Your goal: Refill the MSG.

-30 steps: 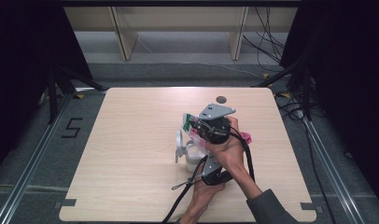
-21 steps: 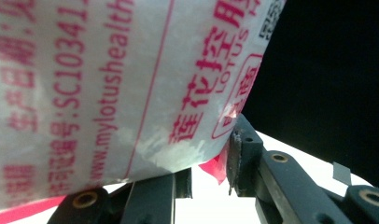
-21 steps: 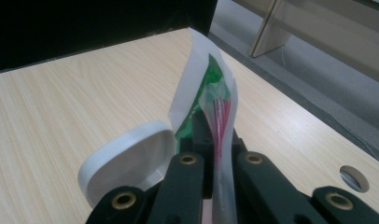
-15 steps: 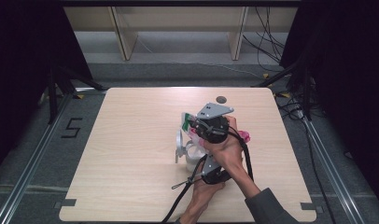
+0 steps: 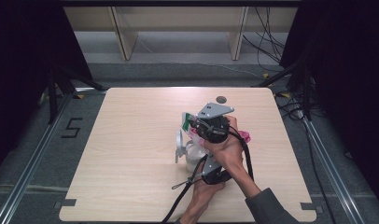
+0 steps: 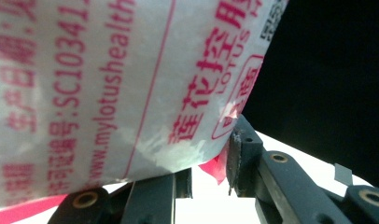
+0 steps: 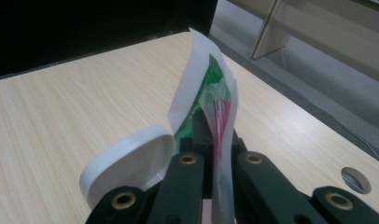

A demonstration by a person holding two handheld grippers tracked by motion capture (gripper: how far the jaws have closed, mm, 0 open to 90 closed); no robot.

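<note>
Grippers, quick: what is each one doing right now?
Left gripper: closed on the red-printed plastic bag.
Right gripper: shut on the green-and-white packet.

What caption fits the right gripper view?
Right gripper pinching a green-and-white sachet upright beside a white lid over the wooden table.

**A recording lab, not a home**

From my remote station I see a lab set up for recording. The pale wooden bench point(image 5: 131, 154) stands alone between black curtains point(image 5: 24, 56). Metal rails point(image 5: 29, 168) run along the grey floor, where a number 5 point(image 5: 71, 127) is marked. Loose cables point(image 5: 267, 51) lie behind, near plain shelving point(image 5: 178, 23).
</note>
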